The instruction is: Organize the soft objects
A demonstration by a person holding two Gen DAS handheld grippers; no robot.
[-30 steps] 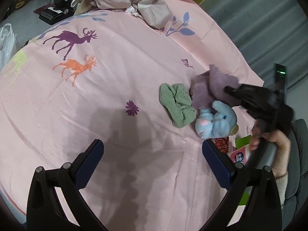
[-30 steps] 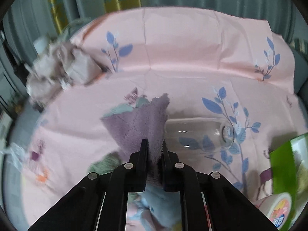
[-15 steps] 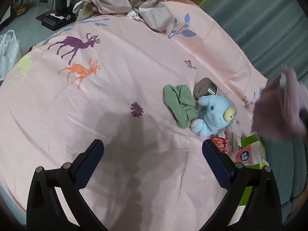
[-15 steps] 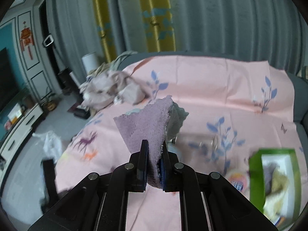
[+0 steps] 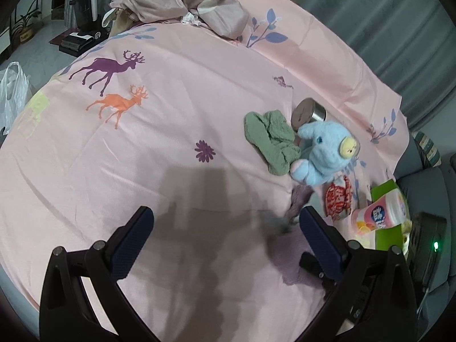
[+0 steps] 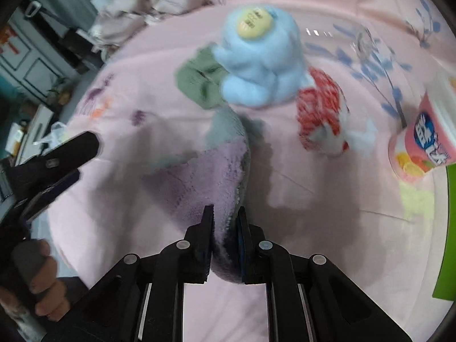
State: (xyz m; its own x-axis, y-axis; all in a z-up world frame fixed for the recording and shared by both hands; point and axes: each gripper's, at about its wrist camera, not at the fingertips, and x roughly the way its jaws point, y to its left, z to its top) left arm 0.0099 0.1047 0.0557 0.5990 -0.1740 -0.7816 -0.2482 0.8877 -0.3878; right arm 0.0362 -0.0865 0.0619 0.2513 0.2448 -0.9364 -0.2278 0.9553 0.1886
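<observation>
The purple cloth is pinched at its near edge between the closed jaws of the right gripper, and the rest of it drapes forward onto the pink bedsheet, a grey-green underside showing along its far fold. From the left wrist view the same cloth appears blurred, low on the sheet just beside and partly behind the left gripper's right-hand finger.

Beyond the cloth sits a blue plush toy with a yellow snout; a green cloth lies bunched against its left side, touching it. To the right of the plush lies a red-and-white knitted item, and further right a pink tub rests on its side against a green box. In the left wrist view a metal-lidded jar lies just behind the plush toy and the green cloth.

The left gripper hangs above the sheet with its jaws spread wide and nothing between them. The sheet carries purple and orange deer prints, a small purple flower and blue leaf sprigs. At its far end lies a crumpled heap of beige fabric. Grey curtains hang behind the bed.
</observation>
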